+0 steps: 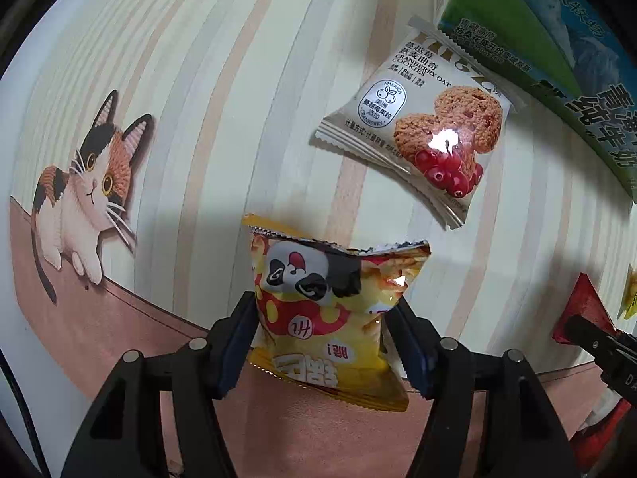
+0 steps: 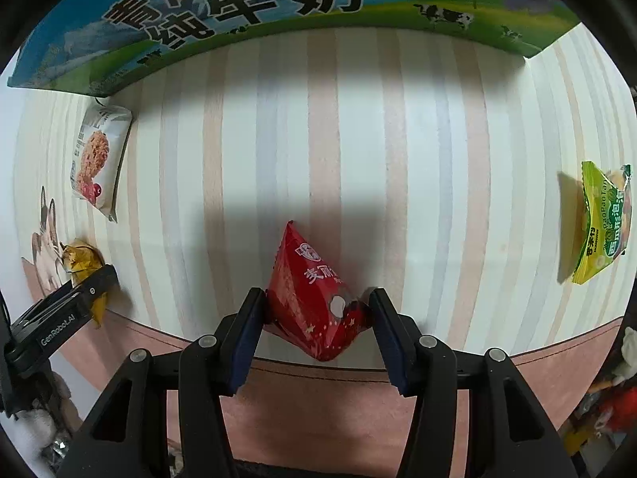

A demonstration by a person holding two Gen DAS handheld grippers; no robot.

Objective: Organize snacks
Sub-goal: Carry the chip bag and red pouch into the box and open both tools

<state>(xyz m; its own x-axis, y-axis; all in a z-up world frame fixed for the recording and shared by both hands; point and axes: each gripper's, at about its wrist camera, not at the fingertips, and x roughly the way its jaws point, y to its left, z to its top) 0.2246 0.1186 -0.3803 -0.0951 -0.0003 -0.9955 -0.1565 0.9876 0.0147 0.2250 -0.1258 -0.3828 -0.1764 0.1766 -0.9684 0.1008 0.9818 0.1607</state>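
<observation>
My left gripper [image 1: 322,314] is shut on a yellow snack pack [image 1: 322,302] with a panda face, held over the striped mat. A white cranberry oat cookie pack [image 1: 418,127] lies beyond it, next to the milk carton box [image 1: 557,40]. My right gripper [image 2: 316,306] is shut on a red triangular snack pack [image 2: 314,294]. In the right wrist view the cookie pack [image 2: 99,159] lies at the left, the left gripper [image 2: 75,298] with the yellow pack [image 2: 81,261] below it, and a green snack pack [image 2: 601,223] lies at the far right.
The milk carton box [image 2: 278,4] stands along the far edge of the striped mat [image 2: 318,139]. A cat picture [image 1: 87,183] is printed on the mat's left part. The pink band of the mat [image 1: 119,338] runs along the near edge.
</observation>
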